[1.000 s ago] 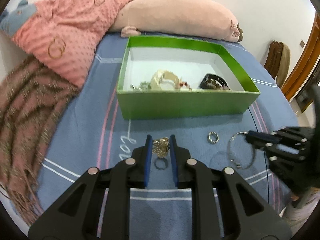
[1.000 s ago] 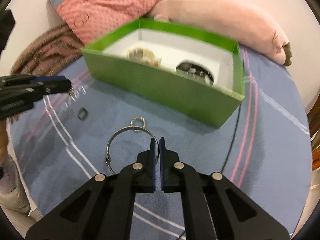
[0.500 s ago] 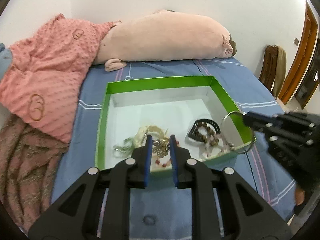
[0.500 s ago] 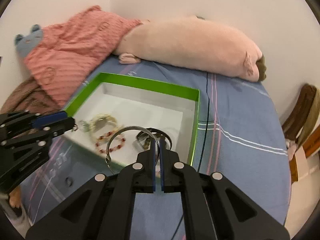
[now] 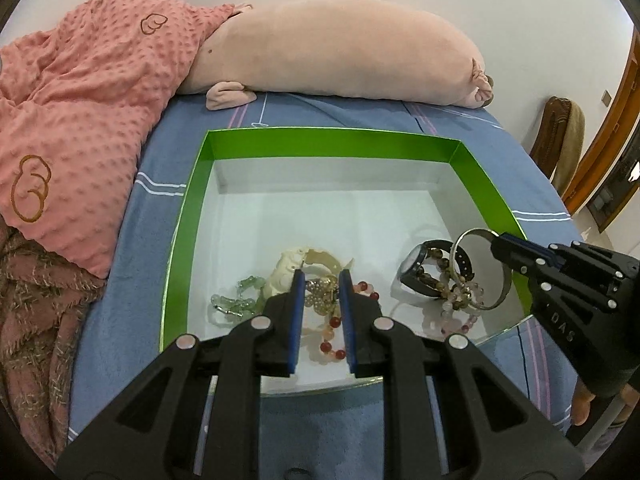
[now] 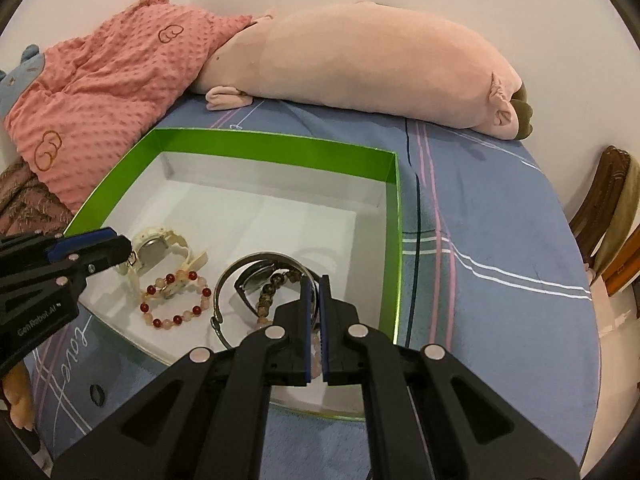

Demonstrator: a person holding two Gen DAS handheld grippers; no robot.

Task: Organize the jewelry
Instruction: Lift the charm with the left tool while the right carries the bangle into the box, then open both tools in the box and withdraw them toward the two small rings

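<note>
Box [image 5: 192, 216] on bed [image 5: 520, 184], watches and bracelets inside, pillows [image 5: 340, 52] behind

Both of my views are bright and evenly lit, with soft indoor light that seems to fall from above. The white floor of the green box [image 5: 464, 172] is the brightest patch, slightly washed out, and its near wall [image 6: 384, 192] throws a faint grey shadow inward. The silver bangle [image 5: 480, 268] carries small glints and casts a pale shadow. My own black jaws sit sharp at the bottom of each picture. The fisheye bends everything: the bed [image 6: 500, 240] curves away, the box edges bow, and dark vignetting rounds off every corner. The plush pillow [image 5: 340, 52] looks a little soft. Nothing shows motion blur.
</note>
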